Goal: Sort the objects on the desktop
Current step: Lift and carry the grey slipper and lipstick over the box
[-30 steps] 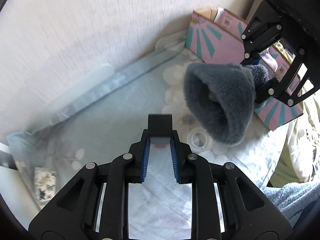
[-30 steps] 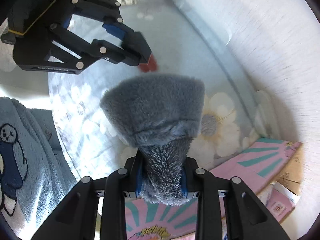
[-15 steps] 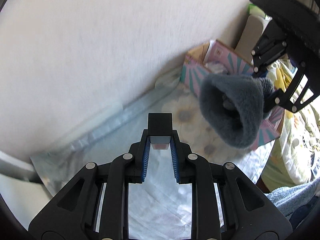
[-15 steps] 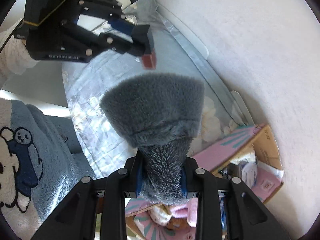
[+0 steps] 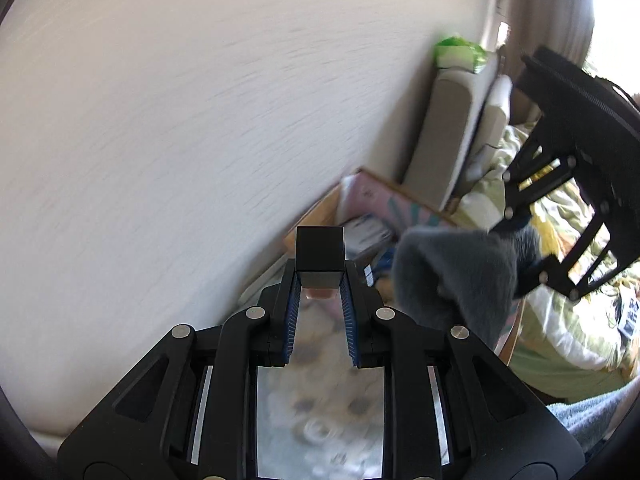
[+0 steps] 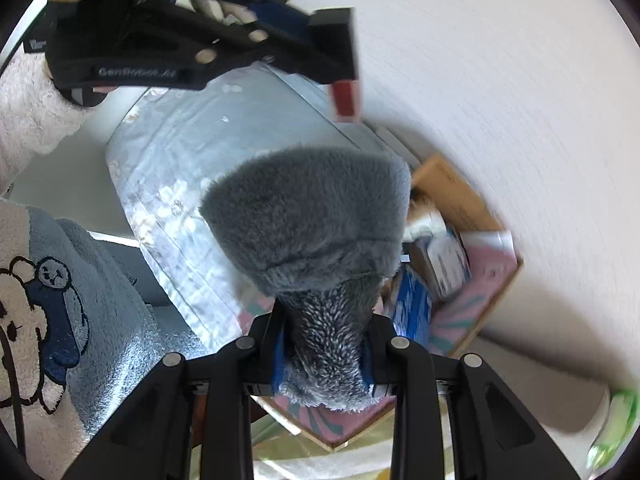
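My right gripper (image 6: 324, 356) is shut on a fluffy grey slipper (image 6: 316, 220) and holds it in the air above the pink cardboard box (image 6: 484, 276). The slipper (image 5: 456, 276) also shows at the right of the left wrist view, hanging from the right gripper (image 5: 516, 240). My left gripper (image 5: 319, 276) is shut on a small black block with a red end (image 5: 319, 258), held high near the wall. In the right wrist view the block (image 6: 340, 60) and left gripper (image 6: 320, 36) are at the top.
The pink box (image 5: 376, 216) stands open against the white wall and holds several items. The table has a pale floral cover (image 6: 192, 176). A grey headboard (image 5: 452, 136) and bedding (image 5: 568, 328) lie to the right. A tape roll (image 5: 320, 432) lies blurred below the left gripper.
Both grippers have risen and swung toward the pink box. The slipper now hangs over the box's open top. The block stays gripped in the left gripper.
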`<state>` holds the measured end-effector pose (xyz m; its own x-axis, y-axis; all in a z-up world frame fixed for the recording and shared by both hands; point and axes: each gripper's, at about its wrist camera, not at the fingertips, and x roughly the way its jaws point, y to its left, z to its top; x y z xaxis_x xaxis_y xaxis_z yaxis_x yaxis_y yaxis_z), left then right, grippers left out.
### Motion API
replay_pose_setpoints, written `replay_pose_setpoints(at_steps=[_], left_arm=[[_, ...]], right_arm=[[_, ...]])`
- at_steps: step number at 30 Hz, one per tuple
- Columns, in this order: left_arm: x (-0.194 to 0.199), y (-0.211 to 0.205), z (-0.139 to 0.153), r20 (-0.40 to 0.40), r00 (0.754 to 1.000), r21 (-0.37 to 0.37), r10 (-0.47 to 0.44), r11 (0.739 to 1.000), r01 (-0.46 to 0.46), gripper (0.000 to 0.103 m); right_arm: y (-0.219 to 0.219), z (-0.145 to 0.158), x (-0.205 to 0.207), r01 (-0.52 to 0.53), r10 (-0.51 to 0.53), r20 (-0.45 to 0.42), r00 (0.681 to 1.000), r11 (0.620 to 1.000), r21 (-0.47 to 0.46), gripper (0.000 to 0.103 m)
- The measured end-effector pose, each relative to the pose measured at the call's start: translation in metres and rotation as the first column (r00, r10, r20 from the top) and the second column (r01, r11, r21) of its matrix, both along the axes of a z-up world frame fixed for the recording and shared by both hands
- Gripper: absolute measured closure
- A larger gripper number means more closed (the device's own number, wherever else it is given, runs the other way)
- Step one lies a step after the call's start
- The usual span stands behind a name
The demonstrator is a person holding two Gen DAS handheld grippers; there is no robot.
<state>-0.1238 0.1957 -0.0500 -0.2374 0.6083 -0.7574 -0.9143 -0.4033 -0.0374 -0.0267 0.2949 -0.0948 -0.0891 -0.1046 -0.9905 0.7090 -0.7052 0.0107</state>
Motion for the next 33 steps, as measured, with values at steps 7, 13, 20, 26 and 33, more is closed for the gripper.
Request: replay_pose_setpoints(at_steps=[7,13,20,26,33], left_arm=[[0.012,0.077,-0.012,0.023,0.995,-0.016,-0.093,0.996,0.093,0.085],[0.019,0.126,-0.027,0.041,0.992,-0.043,-0.115,0.992,0.117,0.085],[0.015,0.159,-0.054,0.073,0.991,-0.085,-0.108,0.990,0.114,0.085],[0.009,0.172,-0.073,0.090,0.992,-0.127,-0.086,0.987,0.097,0.085],[0.007,0.175,-0.086,0.097,0.992,-0.161,-0.078,0.983,0.093,0.085]], right_arm=[[0.041,-0.012,0.024,0.076,-0.076,0.020,0.997,0.997,0.010,0.076],[0.061,-0.024,0.037,0.092,-0.092,0.040,0.995,0.996,-0.010,0.076],[0.072,-0.049,0.043,0.080,-0.076,0.094,0.993,0.996,-0.036,0.076],[0.077,-0.063,0.043,0.069,-0.063,0.108,0.992,0.996,-0.052,0.076],[0.080,-0.072,0.039,0.063,-0.054,0.120,0.991,0.996,-0.069,0.076]])
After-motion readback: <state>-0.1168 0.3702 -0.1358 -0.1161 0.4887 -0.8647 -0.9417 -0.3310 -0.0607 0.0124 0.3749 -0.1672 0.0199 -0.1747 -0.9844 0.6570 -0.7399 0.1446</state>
